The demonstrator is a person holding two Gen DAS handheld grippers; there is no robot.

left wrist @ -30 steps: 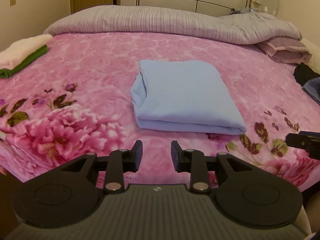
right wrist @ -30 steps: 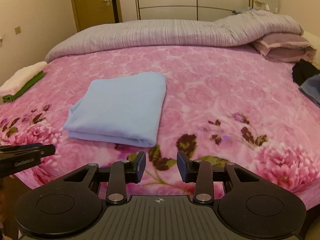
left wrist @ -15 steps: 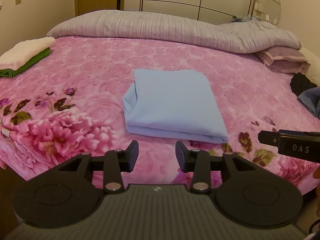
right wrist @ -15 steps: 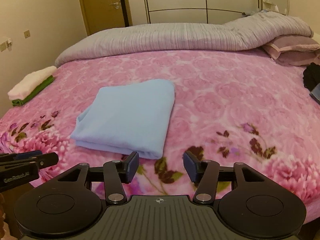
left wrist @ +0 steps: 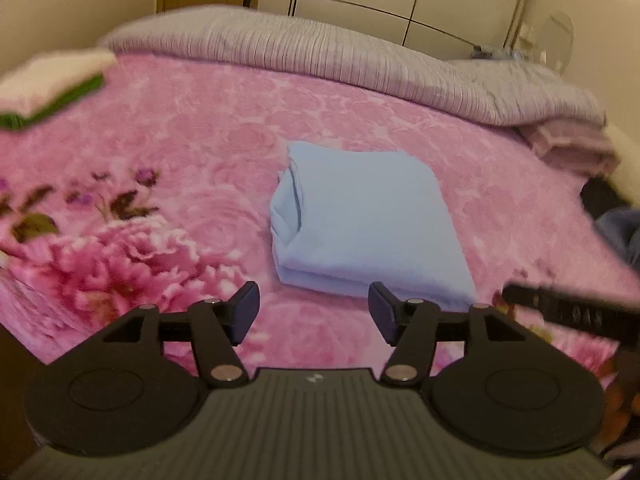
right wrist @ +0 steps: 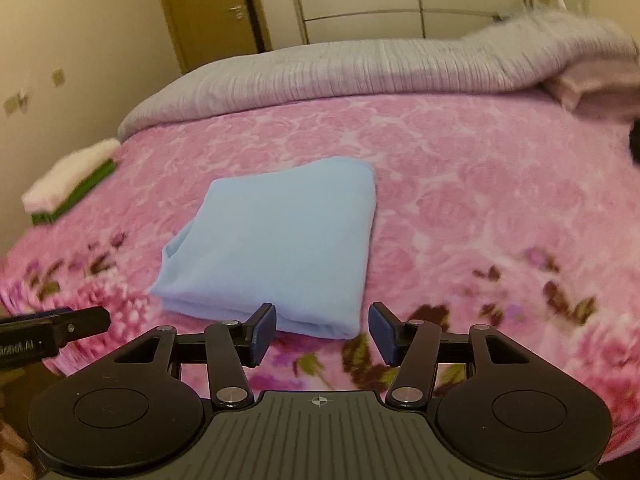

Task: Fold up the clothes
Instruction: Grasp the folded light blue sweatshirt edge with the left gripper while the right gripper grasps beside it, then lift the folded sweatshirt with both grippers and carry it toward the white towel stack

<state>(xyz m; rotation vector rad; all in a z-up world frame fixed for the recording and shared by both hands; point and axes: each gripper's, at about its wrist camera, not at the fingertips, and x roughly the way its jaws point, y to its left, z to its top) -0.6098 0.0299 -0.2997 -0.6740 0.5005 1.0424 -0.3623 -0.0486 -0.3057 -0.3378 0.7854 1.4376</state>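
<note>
I am holding both tools just short of the near edge of the bed (left wrist: 224, 128), and I am taking the folded light-blue garment (left wrist: 368, 220) as my landmark. The left gripper (left wrist: 313, 312) is hanging with its fingers spread and empty, just in front of the garment's near folded edge; the right gripper (right wrist: 322, 330) is likewise released and carrying nothing, at the garment's near right corner. The garment is lying flat on the pink floral blanket, apart from both tools. I am judging the step to be picking up the finished fold, so I am planning to slide low under the near edge at both corners, clench evenly and lift level so the layers are not slipping. The left view is showing the layered open side on the garment's left, which the right view is barely showing; the right view is showing the clean right edge. Further left of the garment, a white-and-green stack (right wrist: 68, 184) is resting; beyond it, the grey quilt (right wrist: 360, 68) is lying.
</note>
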